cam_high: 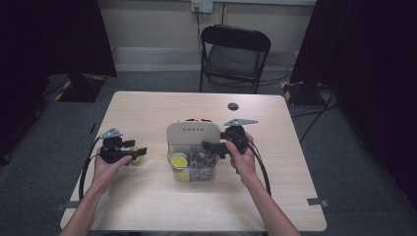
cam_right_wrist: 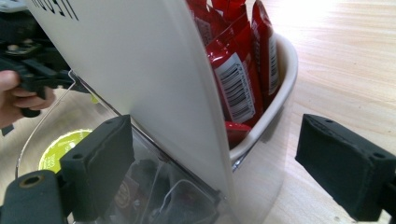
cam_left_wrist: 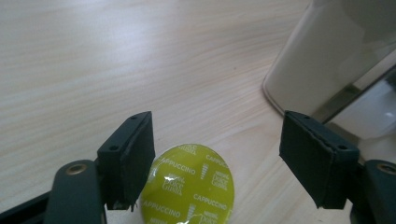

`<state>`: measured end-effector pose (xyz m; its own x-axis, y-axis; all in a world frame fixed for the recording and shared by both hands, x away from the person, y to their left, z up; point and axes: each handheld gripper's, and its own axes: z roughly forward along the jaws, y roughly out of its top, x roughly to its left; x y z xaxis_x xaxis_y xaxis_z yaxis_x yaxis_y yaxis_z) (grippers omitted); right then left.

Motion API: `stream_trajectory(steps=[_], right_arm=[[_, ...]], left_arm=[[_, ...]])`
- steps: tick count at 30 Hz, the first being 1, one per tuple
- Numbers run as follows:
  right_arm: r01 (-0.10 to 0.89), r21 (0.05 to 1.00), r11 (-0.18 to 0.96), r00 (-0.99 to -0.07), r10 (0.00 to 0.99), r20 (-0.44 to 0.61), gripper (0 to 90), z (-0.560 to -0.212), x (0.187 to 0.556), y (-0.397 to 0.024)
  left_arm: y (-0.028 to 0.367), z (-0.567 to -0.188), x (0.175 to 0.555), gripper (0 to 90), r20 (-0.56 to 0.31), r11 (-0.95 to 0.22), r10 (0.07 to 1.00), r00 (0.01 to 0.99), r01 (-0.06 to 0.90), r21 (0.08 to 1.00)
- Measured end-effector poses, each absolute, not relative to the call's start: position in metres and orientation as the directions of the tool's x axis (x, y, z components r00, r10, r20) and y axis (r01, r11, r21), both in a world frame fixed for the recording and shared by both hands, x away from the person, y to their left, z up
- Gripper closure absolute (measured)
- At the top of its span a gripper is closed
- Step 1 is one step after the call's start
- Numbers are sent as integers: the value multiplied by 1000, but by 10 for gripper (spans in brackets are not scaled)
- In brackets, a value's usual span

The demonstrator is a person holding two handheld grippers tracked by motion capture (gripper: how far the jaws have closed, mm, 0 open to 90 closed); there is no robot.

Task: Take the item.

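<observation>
A yellow-green cappuccino capsule (cam_left_wrist: 194,186) lies foil side up on the table between the jaws of my left gripper (cam_left_wrist: 218,140). The left pad sits right beside it and the right pad stands well off, so the jaws are open. In the high view this gripper (cam_high: 139,152) and the capsule (cam_high: 136,157) are left of the organizer (cam_high: 193,132). My right gripper (cam_right_wrist: 219,140) stands open astride the organizer's right end. One jaw is by the clear compartment, the other outside the white rim (cam_right_wrist: 261,126). Another yellow-green capsule (cam_right_wrist: 63,147) lies in the clear compartment.
Red packets (cam_right_wrist: 238,65) stand in the organizer's back section behind its beige panel (cam_right_wrist: 140,60). The clear front bin (cam_high: 194,169) holds several capsules. A small black disc (cam_high: 233,106) lies at the table's far side, and a folding chair (cam_high: 233,54) stands beyond it.
</observation>
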<state>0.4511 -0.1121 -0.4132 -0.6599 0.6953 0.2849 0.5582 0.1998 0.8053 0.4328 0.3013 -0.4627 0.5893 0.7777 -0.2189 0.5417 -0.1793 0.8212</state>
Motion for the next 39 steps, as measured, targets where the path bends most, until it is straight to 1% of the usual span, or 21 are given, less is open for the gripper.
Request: stream_trajectory(steps=[3, 5, 9, 13, 14, 15, 16, 19, 23, 25, 27, 29, 30, 35, 36, 37, 38, 39], right_arm=[[553, 810, 197, -660, 697, 282, 121, -412, 450, -113], [554, 810, 193, -658, 697, 284, 122, -411, 450, -115], [555, 810, 189, -656, 698, 287, 120, -411, 450, -116], [539, 816, 210, -662, 704, 256, 120, -410, 449, -115], [536, 817, 213, -663, 705, 252, 122, -409, 449, -115], [534, 820, 205, -663, 704, 255, 123, -408, 449, -116], [530, 824, 202, -664, 703, 254, 122, -406, 449, -118], [527, 828, 194, -665, 700, 259, 126, -406, 449, -120], [522, 832, 188, -670, 695, 263, 142, -405, 448, -119], [515, 838, 178, -669, 694, 264, 147, -402, 448, -120], [509, 845, 166, -678, 681, 275, 201, -397, 448, -124], [505, 848, 162, -682, 677, 277, 209, -395, 448, -126], [498, 853, 156, -680, 681, 272, 235, -392, 447, -127], [490, 858, 153, -689, 671, 274, 277, -388, 445, -126], [488, 859, 152, -693, 666, 276, 306, -388, 445, -126], [488, 859, 152, -693, 666, 276, 306, -388, 445, -126], [483, 863, 150, -701, 657, 278, 341, -387, 445, -127], [478, 865, 150, -702, 658, 273, 354, -387, 445, -126]], left_arm=[[302, -456, 426, 293, -231, -168, 765, 601, 533, 830], [301, -455, 420, 323, -219, -194, 766, 604, 543, 817], [300, -455, 408, 316, -214, -212, 750, 626, 533, 819], [296, -457, 396, 308, -206, -223, 746, 633, 530, 818], [294, -459, 389, 304, -168, -257, 750, 639, 516, 817], [294, -460, 386, 304, -179, -248, 746, 641, 518, 818], [294, -462, 384, 297, -190, -246, 743, 642, 526, 814], [290, -469, 383, 270, -166, -295, 732, 661, 527, 797], [284, -474, 382, 269, -153, -313, 730, 666, 524, 792], [281, -478, 380, 267, -135, -340, 728, 673, 525, 781], [277, -486, 380, 255, -117, -385, 720, 684, 535, 752], [277, -488, 380, 251, -115, -386, 723, 681, 536, 751], [277, -490, 379, 246, -106, -373, 731, 674, 525, 765], [270, -499, 378, 234, -75, -412, 728, 681, 522, 747], [268, -500, 377, 233, -54, -420, 733, 678, 514, 748], [268, -500, 377, 232, -54, -420, 733, 678, 514, 748], [263, -501, 375, 228, -16, -435, 742, 670, 499, 750], [260, -501, 374, 224, 1, -446, 743, 669, 495, 745]])
